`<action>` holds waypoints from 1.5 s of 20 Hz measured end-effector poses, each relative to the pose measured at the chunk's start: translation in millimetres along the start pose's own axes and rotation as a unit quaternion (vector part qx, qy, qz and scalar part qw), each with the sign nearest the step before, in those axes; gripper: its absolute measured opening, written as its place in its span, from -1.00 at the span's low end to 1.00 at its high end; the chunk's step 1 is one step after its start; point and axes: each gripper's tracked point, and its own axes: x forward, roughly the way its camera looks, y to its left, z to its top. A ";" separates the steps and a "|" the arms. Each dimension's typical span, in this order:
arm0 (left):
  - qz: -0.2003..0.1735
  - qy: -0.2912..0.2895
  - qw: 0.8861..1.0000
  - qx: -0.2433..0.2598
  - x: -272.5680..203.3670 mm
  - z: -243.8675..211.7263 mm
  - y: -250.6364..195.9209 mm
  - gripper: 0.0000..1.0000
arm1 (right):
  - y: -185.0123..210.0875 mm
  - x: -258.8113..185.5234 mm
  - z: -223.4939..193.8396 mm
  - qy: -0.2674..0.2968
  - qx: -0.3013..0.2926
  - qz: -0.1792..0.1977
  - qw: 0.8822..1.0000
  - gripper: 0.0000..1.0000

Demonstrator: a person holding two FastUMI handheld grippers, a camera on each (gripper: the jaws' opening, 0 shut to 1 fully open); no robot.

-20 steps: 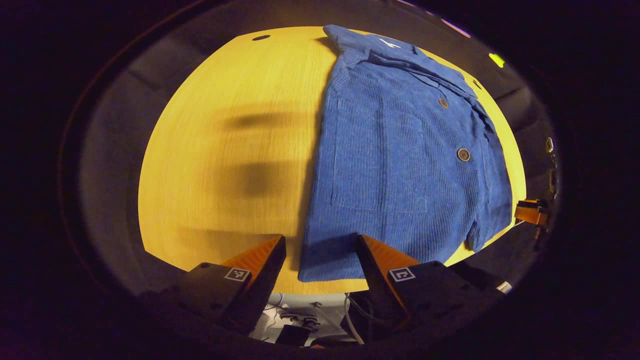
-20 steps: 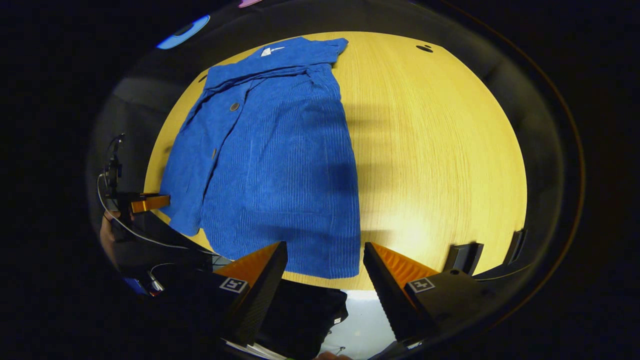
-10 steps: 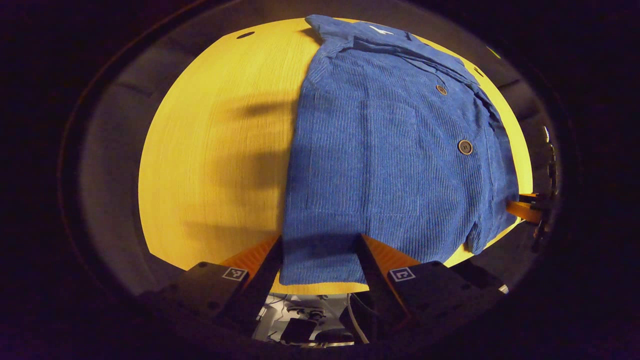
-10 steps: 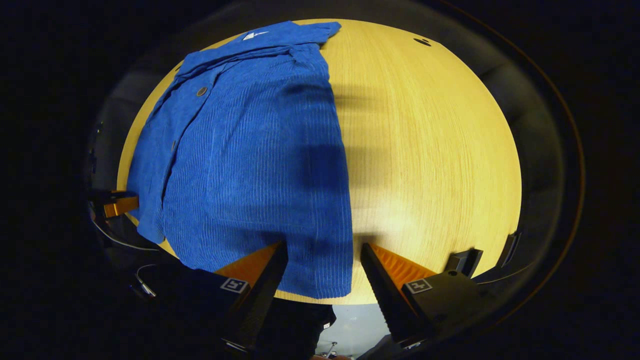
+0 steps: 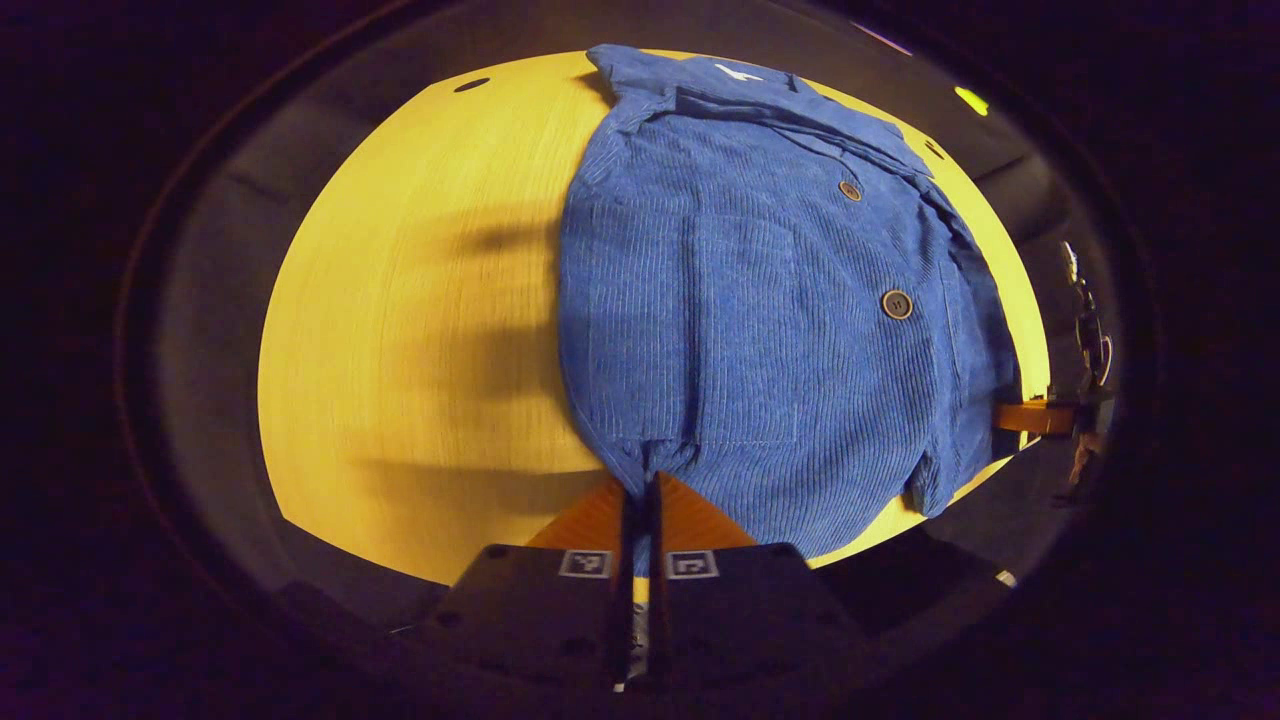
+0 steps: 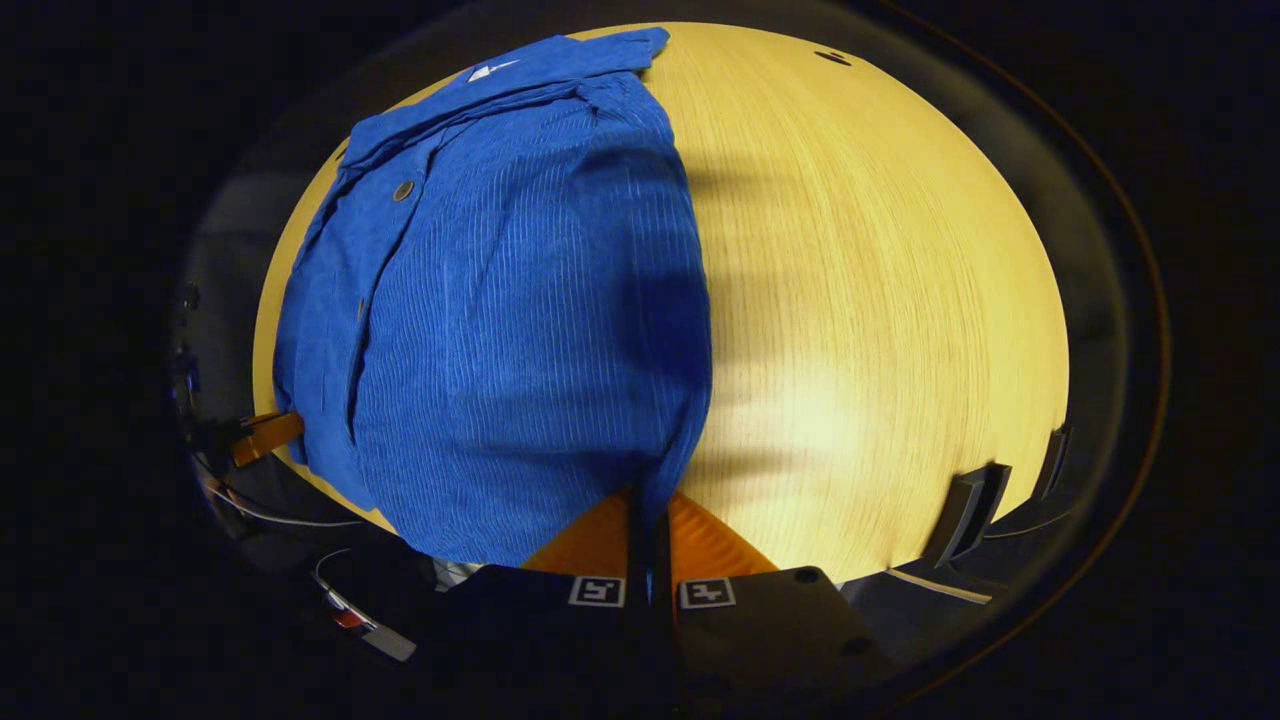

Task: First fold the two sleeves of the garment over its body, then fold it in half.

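A blue corduroy garment (image 5: pixel 760 300) with dark buttons lies lengthwise on the wooden table (image 5: pixel 400 330), collar at the far end, its sleeves folded in over the body. My left gripper (image 5: pixel 640 490) is shut on the near left corner of its hem. In the right gripper view the same blue garment (image 6: pixel 510 310) covers the left half of the table (image 6: pixel 880 300), and my right gripper (image 6: pixel 650 505) is shut on the near right corner of the hem. The right gripper (image 5: pixel 1030 418) also shows far off in the left gripper view, and the left gripper (image 6: pixel 262 437) at the left of the right gripper view.
Bare tabletop stretches left of the garment in the left gripper view and right of it in the right gripper view. A small dark hole (image 5: pixel 470 85) sits near the table's far edge. Dark fixtures (image 6: pixel 965 515) stand at the near right table edge.
Both grippers moved forward over the hem and went from open to shut on its near corners. The cloth now bunches at each pair of fingers.
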 end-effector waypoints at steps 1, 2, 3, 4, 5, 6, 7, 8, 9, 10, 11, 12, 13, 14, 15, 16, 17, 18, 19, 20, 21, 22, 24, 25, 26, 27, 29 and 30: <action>-0.014 -0.003 1.000 -0.003 -4.4 0.2 -2.6 -1.00 | 1.2 2.1 1.9 -0.010 0.009 0.009 1.000 -0.90; -0.026 -0.003 1.000 -0.004 -1.9 -0.9 -2.1 -1.00 | 1.1 1.3 0.3 -0.010 0.010 0.013 1.000 -0.89; -0.033 0.001 0.999 -0.006 -4.0 -2.5 -0.7 -1.00 | 0.7 -2.3 1.3 -0.018 0.007 0.012 1.000 -0.89; -0.040 -0.007 0.999 -0.006 -9.6 -1.5 -0.9 -1.00 | 4.9 -7.0 3.5 -0.027 0.003 0.019 0.999 -0.89; -0.049 -0.016 0.999 -0.007 -15.6 1.2 -3.1 -1.00 | 10.5 -15.8 5.8 -0.036 -0.002 0.028 0.999 -0.89; -0.058 -0.027 0.998 -0.008 -25.1 5.1 -4.5 -1.00 | 16.0 -26.9 10.9 -0.051 -0.007 0.035 0.998 -0.89; -0.069 -0.038 0.997 -0.008 -34.5 9.0 -6.8 -1.00 | 22.7 -38.1 14.4 -0.062 -0.012 0.043 0.997 -0.89; -0.076 -0.050 0.996 -0.008 -42.3 13.4 -8.2 -1.00 | 27.8 -47.6 19.9 -0.076 -0.016 0.049 0.996 -0.89; -0.078 -0.066 0.995 -0.009 -49.3 18.8 -6.6 -1.00 | 33.5 -55.5 24.7 -0.090 -0.024 0.057 0.994 -0.89; -0.080 -0.078 0.994 -0.009 -56.3 25.1 -5.2 -1.00 | 38.1 -64.2 28.9 -0.101 -0.033 0.065 0.992 -0.90; -0.084 -0.091 0.992 -0.008 -63.1 31.8 -5.3 -1.00 | 42.1 -73.0 33.9 -0.116 -0.040 0.069 0.990 -0.90; -0.088 -0.101 0.991 -0.005 -69.9 36.1 -6.6 -1.00 | 46.7 -83.3 40.8 -0.130 -0.047 0.072 0.988 -0.90; -0.089 -0.116 0.989 -0.002 -76.7 42.3 -6.0 -1.00 | 50.3 -95.8 49.2 -0.150 -0.051 0.070 0.985 -0.89; -0.089 -0.127 0.988 0.005 -85.8 48.6 -4.7 -1.00 | 51.1 -109.2 59.4 -0.169 -0.055 0.068 0.982 -0.89; -0.086 -0.137 0.987 0.010 -95.7 54.4 -2.8 -1.00 | 52.4 -119.4 70.2 -0.186 -0.054 0.067 0.979 -0.89; -0.084 -0.150 0.985 0.012 -107.3 63.7 -0.9 -1.00 | 54.4 -132.1 81.8 -0.202 -0.053 0.069 0.975 -0.89; -0.086 -0.162 0.983 0.010 -120.3 72.7 0.8 -1.00 | 55.1 -143.7 91.9 -0.217 -0.053 0.071 0.972 -0.90; -0.096 -0.174 0.980 0.005 -133.1 80.3 -1.7 -1.00 | 55.0 -155.9 103.8 -0.234 -0.050 0.071 0.968 -0.90; -0.107 -0.185 0.977 -0.001 -146.7 87.7 -2.7 -1.00 | 55.0 -164.8 118.1 -0.246 -0.048 0.072 0.966 -0.91; -0.110 -0.198 0.974 -0.005 -162.3 96.0 -0.9 -1.00 | 56.2 -174.2 133.0 -0.257 -0.045 0.073 0.963 -0.90; -0.104 -0.210 0.972 -0.003 -175.0 105.4 1.5 -1.00 | 58.6 -186.8 147.8 -0.269 -0.044 0.075 0.959 -0.90; -0.096 -0.223 0.970 0.005 -184.9 119.7 2.7 -1.00 | 58.7 -197.2 164.7 -0.280 -0.045 0.072 0.956 -0.91; -0.080 -0.240 0.967 0.014 -203.1 150.0 2.4 -1.00 | 59.2 -215.3 202.3 -0.298 -0.037 0.073 0.951 -0.91; -0.078 -0.247 0.966 0.011 -214.1 167.9 1.5 -1.00 | 61.1 -221.2 223.4 -0.307 -0.032 0.077 0.948 -0.91; -0.085 -0.256 0.963 0.002 -223.0 188.3 -1.2 -1.00 | 61.5 -224.8 246.9 -0.310 -0.031 0.077 0.947 -0.91; -0.091 -0.263 0.961 -0.007 -230.1 209.9 -1.9 -1.00 | 60.5 -223.5 269.9 -0.307 -0.033 0.072 0.948 -0.92; -0.082 -0.263 0.961 -0.019 -231.5 252.7 4.8 -1.00 | 59.5 -220.8 316.4 -0.303 -0.032 0.072 0.950 -0.91; -0.068 -0.257 0.964 -0.019 -223.3 272.9 8.9 -1.00 | 60.7 -214.1 340.9 -0.301 -0.029 0.075 0.950 -0.91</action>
